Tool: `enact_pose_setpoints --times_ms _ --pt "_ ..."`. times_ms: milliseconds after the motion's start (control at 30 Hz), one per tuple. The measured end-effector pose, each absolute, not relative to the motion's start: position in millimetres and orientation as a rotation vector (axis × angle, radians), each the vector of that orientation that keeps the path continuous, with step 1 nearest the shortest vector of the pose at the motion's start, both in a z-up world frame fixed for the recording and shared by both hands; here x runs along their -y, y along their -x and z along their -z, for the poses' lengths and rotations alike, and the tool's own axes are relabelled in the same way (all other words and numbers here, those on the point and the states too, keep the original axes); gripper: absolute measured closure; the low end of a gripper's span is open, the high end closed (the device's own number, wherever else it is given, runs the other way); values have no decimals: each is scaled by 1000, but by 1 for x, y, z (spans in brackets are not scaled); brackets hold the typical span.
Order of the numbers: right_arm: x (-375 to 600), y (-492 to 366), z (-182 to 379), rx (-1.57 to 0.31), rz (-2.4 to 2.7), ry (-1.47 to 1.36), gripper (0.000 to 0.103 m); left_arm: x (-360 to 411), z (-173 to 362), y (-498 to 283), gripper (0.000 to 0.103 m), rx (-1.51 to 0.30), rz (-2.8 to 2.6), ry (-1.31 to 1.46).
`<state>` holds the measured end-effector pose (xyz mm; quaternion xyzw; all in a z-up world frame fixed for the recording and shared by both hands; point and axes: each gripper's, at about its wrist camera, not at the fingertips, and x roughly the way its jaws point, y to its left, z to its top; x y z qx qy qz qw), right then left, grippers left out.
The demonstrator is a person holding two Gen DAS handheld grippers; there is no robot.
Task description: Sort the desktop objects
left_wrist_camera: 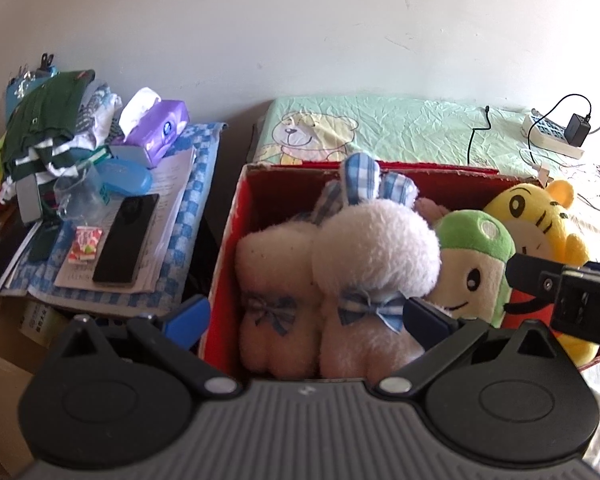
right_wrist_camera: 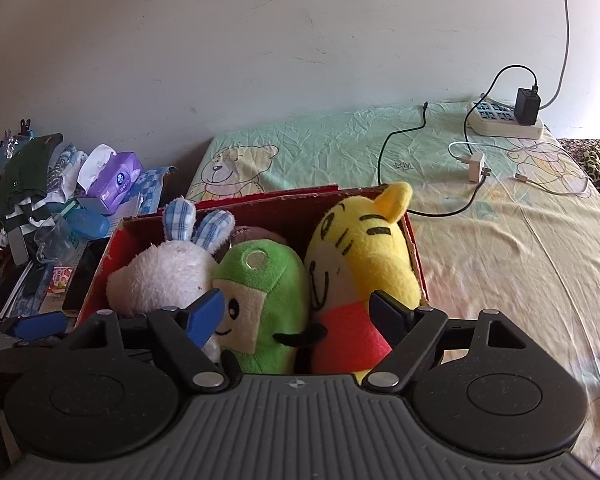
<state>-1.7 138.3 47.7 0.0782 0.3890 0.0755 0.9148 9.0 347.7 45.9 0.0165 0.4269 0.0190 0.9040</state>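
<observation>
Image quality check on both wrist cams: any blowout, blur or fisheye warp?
Left wrist view: the bed sheet blows out toward the right edge, the white rabbit plush close to the lens looks soft, and the corners vignette dark. Right wrist view: daylight washes the wall pale, the red box rim bows from fisheye, and the power strip stays sharp.

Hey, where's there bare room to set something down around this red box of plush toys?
Best spot: the bedsheet right of the red box, short of the black cable and power strip. The box is packed: white rabbit, green plush, yellow tiger. The side table is cluttered too.
</observation>
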Motion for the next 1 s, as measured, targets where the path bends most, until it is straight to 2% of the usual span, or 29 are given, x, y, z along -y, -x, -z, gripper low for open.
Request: enact_pose_setpoints --times_ms 267,1000 --pt "-136 -8 -41 -824 -146 -171 31 -350 -35 -26 0 -919 2 -12" --pt "-126 10 -35 -839 -164 -176 33 -344 -33 -13 0 -960 -29 -22"
